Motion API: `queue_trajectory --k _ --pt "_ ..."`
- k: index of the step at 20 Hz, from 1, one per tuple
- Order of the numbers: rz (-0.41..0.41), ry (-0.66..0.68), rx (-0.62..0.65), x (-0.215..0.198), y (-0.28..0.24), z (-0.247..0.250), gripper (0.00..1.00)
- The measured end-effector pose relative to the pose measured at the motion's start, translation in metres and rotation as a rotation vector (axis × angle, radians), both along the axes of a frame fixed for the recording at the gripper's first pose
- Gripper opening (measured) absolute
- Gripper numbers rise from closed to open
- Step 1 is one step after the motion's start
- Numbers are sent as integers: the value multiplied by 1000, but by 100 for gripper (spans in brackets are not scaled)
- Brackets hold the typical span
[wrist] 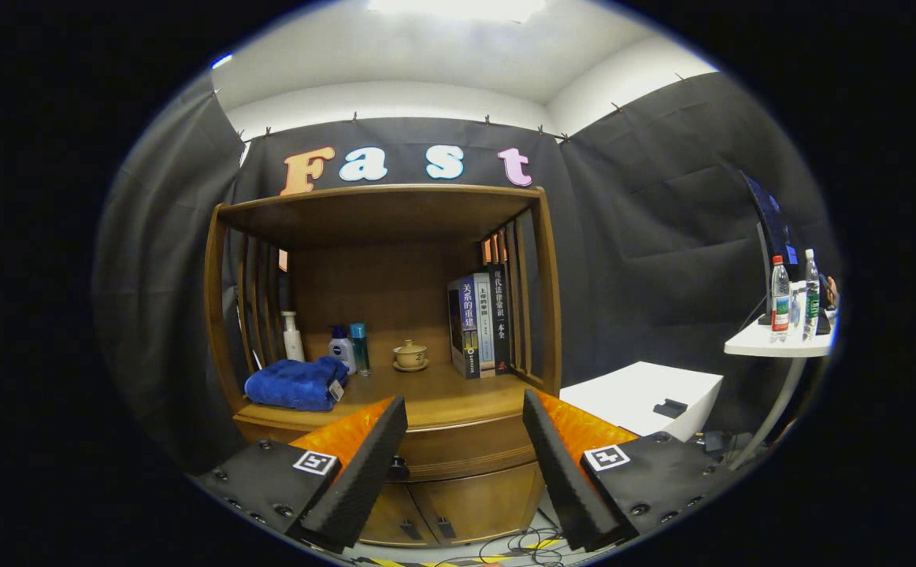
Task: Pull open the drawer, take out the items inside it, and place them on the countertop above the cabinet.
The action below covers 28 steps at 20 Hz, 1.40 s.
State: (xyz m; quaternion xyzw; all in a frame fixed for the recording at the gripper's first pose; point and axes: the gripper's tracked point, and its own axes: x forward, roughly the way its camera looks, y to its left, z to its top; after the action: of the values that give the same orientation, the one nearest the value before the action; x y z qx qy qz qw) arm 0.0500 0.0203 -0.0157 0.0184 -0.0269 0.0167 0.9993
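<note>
The wooden cabinet's drawer, a curved band of brown wood with a small dark knob, sits closed just under the countertop, framed between the two fingers of the gripper. The fingers stand wide apart and hold nothing, their ridged inner faces slanting toward the drawer front without touching it; each finger mount carries a square black-and-white marker tag. Below the drawer, two cabinet doors meet at a pair of dark handles. On the countertop, beyond the fingers, lie a folded blue towel with a small tag, a white pump bottle, a white-and-blue bottle, a teal bottle, a tan lidded cup on a saucer and a row of upright books with Chinese titles on their spines. Slatted sides and a wooden top enclose the shelf. To the right stand a white box and a round white table with water bottles. Cables trail on the floor.
</note>
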Motion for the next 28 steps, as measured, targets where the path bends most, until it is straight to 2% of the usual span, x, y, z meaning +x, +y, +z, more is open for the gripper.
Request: queue_trajectory --k 10,21,25,28 --pt "86 4 -5 63 59 -67 98" --pt "173 172 -13 122 96 -189 98" --pt "191 217 23 133 103 -208 99" --pt "191 229 0 140 105 -216 84"
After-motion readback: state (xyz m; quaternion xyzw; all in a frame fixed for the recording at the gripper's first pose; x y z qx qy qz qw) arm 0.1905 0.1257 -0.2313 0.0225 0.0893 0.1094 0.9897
